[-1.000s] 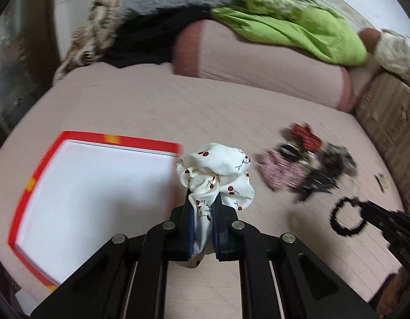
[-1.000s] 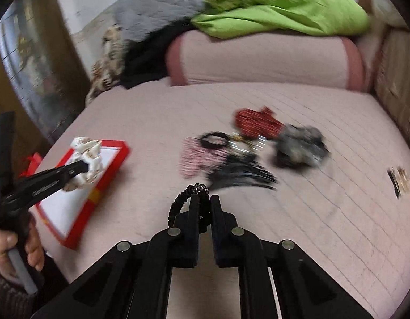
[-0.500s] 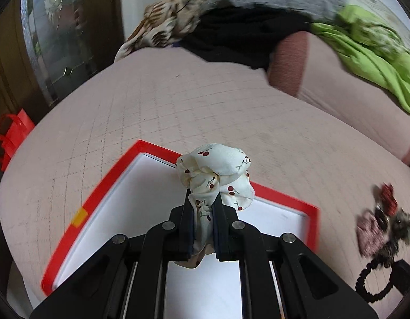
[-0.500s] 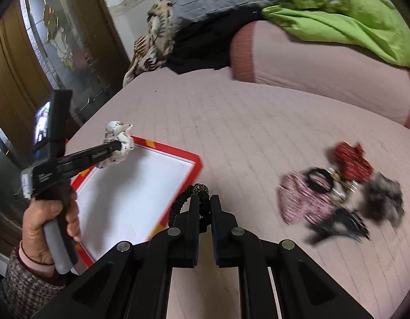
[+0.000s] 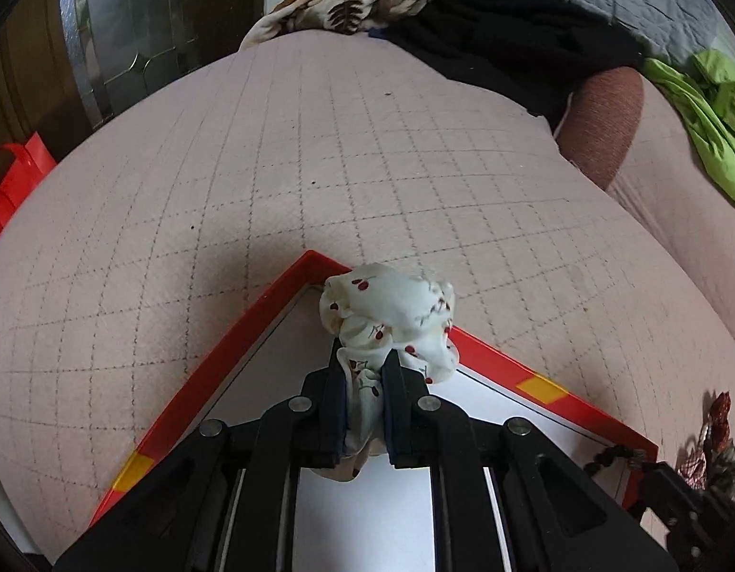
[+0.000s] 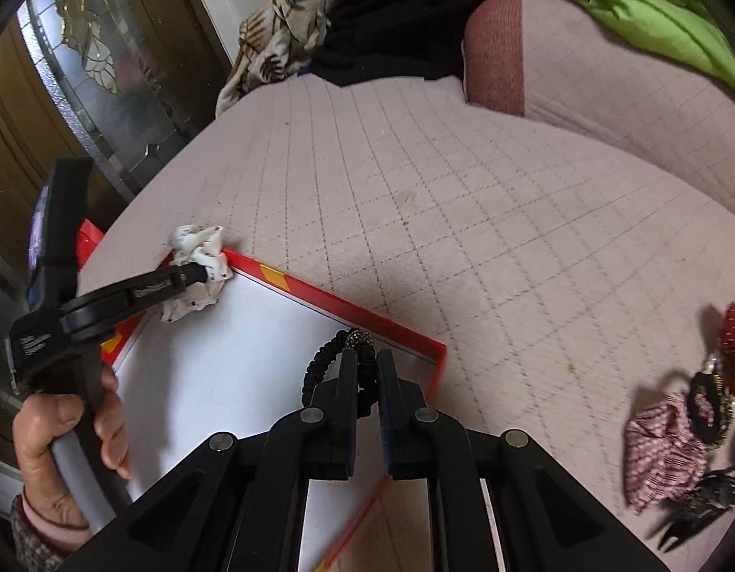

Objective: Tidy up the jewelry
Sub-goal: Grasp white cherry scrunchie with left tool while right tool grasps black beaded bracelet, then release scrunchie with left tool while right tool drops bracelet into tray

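- Compared with a second ago, both grippers have swung away from the loose pile of accessories (image 6: 686,429) and now hang over the red-rimmed tray (image 5: 224,357) on the pink quilted bed (image 5: 319,143).
- This likely means the carrying stage is nearly over and the release into the tray comes next.
- The left gripper (image 5: 362,372) pinches a white scrunchie with red cherry print (image 5: 391,310); the cloth bunches out beyond the fingertips, right at the far corner of the tray.
- In the right wrist view the scrunchie (image 6: 198,257) sits at or just above the tray's far rim (image 6: 319,293); whether it touches cannot be told.
- The right gripper (image 6: 365,367) is pressed together on a black beaded hair tie (image 6: 329,357), whose loop sticks out to the left of the fingertips, over the tray's white floor near its right corner.
- The person's left hand (image 6: 57,453) grips the handle of the left gripper at the lower left.
- The remaining accessories lie well apart from the tray, at the right edge of the bed.
- Green and dark fabric is heaped beyond a pink bolster (image 6: 581,71) at the back.
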